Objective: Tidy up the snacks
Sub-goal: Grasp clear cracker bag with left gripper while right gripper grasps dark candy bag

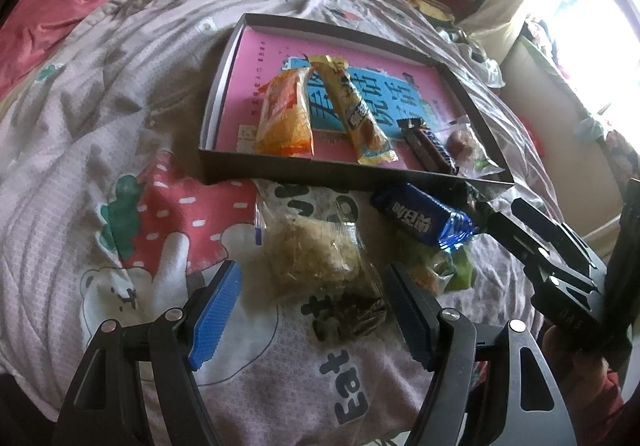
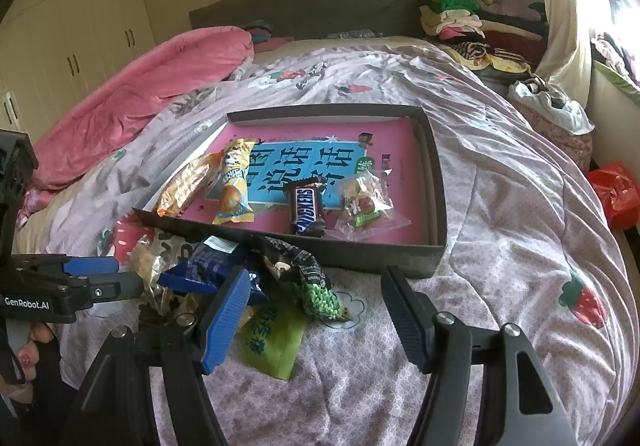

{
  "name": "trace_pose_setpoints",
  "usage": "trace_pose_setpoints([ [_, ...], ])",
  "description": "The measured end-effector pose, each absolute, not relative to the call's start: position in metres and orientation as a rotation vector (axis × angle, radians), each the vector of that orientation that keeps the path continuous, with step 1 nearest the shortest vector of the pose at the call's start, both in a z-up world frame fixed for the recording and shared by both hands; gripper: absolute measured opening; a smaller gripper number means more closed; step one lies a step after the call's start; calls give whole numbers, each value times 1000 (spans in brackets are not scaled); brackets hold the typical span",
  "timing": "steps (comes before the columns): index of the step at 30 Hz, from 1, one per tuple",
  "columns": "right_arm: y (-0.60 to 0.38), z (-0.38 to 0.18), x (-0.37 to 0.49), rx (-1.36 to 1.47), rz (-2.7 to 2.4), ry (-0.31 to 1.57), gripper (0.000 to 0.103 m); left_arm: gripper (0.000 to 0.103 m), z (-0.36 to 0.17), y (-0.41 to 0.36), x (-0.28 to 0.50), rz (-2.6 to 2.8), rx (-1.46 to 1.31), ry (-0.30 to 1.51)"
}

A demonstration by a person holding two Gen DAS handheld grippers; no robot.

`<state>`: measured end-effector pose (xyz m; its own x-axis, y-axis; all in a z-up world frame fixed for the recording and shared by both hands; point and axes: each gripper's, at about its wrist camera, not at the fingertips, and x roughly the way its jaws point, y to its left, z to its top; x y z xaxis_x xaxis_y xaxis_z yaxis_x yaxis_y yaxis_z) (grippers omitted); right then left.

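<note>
A dark shallow box (image 1: 280, 170) (image 2: 360, 250) with a pink bottom lies on the bed. In it lie an orange packet (image 1: 284, 114) (image 2: 184, 186), a yellow bar (image 1: 356, 114) (image 2: 234, 186), a Snickers bar (image 1: 430, 150) (image 2: 306, 210) and a clear candy bag (image 1: 468, 146) (image 2: 368, 206). Loose snacks lie in front of it: a clear crispy-cake pack (image 1: 316, 250), a blue wrapped snack (image 1: 424, 218) (image 2: 208, 266), a green-pea bag (image 2: 316, 286) and a green packet (image 2: 276, 338). My left gripper (image 1: 312, 310) is open around the clear pack. My right gripper (image 2: 312, 318) is open over the green packets.
The bed has a patterned quilt (image 2: 500, 206) and a pink blanket (image 2: 140, 94) at the far left. Folded clothes (image 2: 460, 14) are piled by the headboard. A red bag (image 2: 616, 194) lies off the right side. The right gripper's body (image 1: 560, 266) shows in the left wrist view.
</note>
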<state>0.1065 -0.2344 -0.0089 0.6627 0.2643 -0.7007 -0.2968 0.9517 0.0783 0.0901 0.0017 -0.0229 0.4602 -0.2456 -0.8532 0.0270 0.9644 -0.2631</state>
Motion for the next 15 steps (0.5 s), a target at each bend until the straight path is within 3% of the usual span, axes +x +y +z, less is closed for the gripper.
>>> trace_pose_setpoints([
  [15,-230,-20,113,-83,336,784,67,75,-36,-1,97,-149,-208,1099],
])
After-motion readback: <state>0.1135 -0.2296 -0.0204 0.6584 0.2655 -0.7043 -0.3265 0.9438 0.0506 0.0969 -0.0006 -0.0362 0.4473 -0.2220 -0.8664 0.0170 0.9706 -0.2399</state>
